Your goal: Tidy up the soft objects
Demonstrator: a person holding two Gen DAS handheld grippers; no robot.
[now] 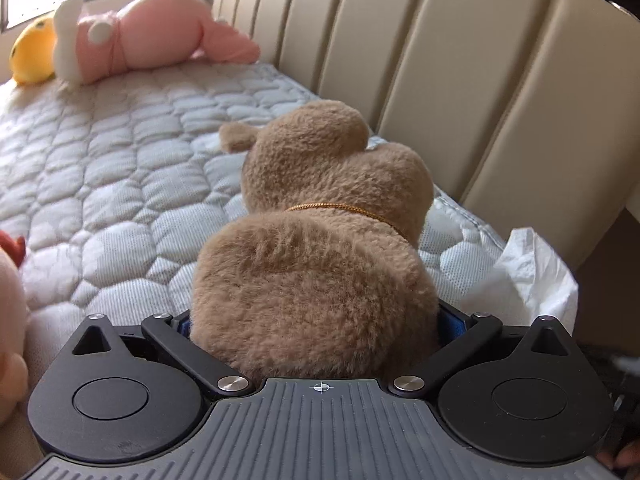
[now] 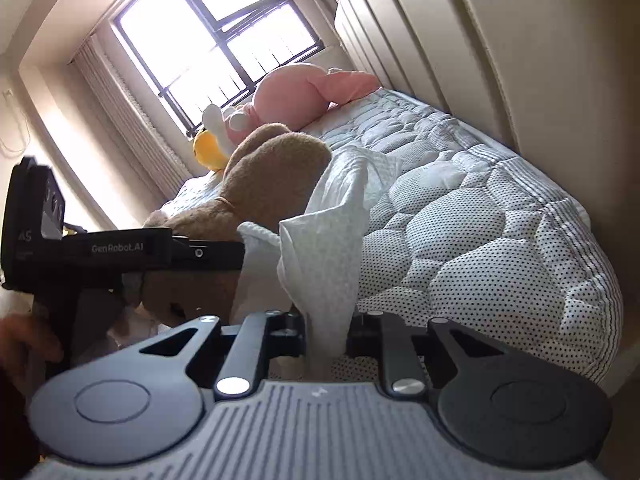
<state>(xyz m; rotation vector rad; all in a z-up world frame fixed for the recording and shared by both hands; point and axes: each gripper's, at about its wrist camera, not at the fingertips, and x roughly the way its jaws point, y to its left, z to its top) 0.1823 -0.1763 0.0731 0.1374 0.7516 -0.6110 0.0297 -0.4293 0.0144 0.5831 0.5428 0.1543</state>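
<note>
My left gripper (image 1: 316,320): jaws clenched on brown fuzzy plush bear (image 1: 320,240) above quilted white mattress (image 1: 120,168). My right gripper (image 2: 326,334): jaws pinching white crumpled cloth (image 2: 332,240), just beside bear.

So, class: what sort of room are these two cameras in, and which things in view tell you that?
Most likely a bedroom. A white quilted mattress lies against a tall beige padded headboard, a barred window stands beyond it, and soft toys lie about: a pink plush toy, and a brown plush bear in the left gripper.
</note>
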